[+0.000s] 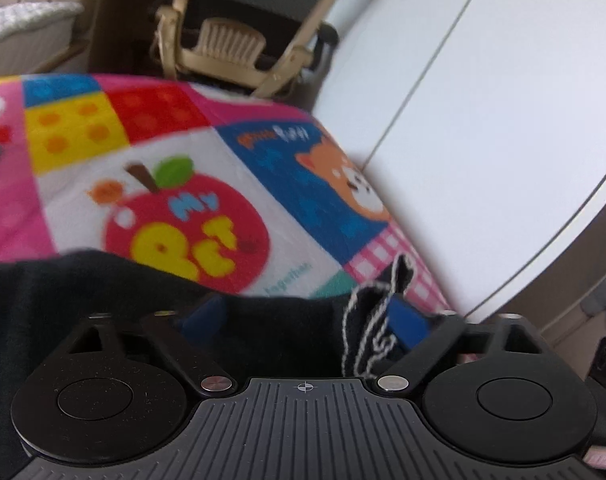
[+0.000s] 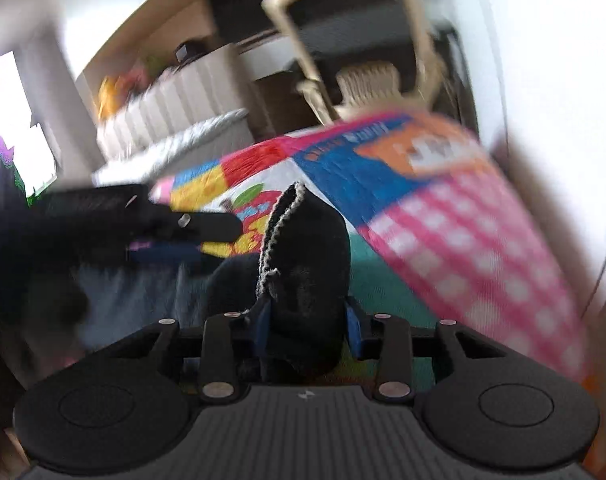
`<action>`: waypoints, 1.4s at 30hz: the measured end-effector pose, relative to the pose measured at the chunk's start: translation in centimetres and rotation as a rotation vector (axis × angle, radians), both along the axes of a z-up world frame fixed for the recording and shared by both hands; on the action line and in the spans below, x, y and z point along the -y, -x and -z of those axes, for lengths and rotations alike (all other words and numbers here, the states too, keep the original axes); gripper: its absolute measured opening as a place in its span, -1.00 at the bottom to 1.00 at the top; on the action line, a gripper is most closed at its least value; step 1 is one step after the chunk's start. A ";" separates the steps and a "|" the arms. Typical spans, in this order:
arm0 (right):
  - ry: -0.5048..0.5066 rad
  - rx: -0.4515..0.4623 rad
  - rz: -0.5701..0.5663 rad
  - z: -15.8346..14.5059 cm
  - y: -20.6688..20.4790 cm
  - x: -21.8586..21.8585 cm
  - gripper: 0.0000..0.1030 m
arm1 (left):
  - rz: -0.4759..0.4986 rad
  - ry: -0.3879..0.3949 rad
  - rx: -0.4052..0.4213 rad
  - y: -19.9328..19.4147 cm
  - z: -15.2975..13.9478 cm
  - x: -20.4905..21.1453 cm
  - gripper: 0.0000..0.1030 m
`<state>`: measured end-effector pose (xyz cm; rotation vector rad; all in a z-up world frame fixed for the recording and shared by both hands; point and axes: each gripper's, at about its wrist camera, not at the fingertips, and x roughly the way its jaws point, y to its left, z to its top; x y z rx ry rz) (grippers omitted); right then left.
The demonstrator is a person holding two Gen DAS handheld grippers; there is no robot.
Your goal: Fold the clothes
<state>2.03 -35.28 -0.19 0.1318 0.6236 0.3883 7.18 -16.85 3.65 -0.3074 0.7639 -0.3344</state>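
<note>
**Black garment: condition and position**

The black garment (image 1: 103, 292) is dark fabric with white stitching along its edge. In the left wrist view it covers the 7 to 9 o'clock area, draped over a colourful patchwork blanket (image 1: 175, 184), with a bunched, stitched corner (image 1: 383, 308) raised at 4 o'clock. In the right wrist view a thick fold (image 2: 307, 264) stands upright at centre, stitched edge at 12 o'clock. That view is blurred; the garment type cannot be determined.
</note>
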 end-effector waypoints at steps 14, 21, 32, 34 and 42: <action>0.532 0.283 -0.148 0.2 3.9 -9.6 -0.28 | 0.160 0.102 -0.006 0.1 -1.7 1.9 -0.40; 0.087 0.095 -0.123 -1.2 2.2 -3.8 -0.01 | 0.095 0.080 -0.047 -0.7 0.8 0.5 -0.62; -0.413 -0.219 0.047 2.0 -1.8 0.1 0.05 | 0.068 0.134 -0.067 -0.9 1.9 -1.0 -0.62; -0.348 -0.184 0.047 1.3 -1.6 -0.5 -0.27 | 0.064 0.140 -0.069 -0.9 1.9 -1.0 -0.62; -0.044 0.019 0.042 -1.3 1.0 -1.4 -0.41 | 0.118 0.135 -0.027 -0.8 0.6 1.5 -0.36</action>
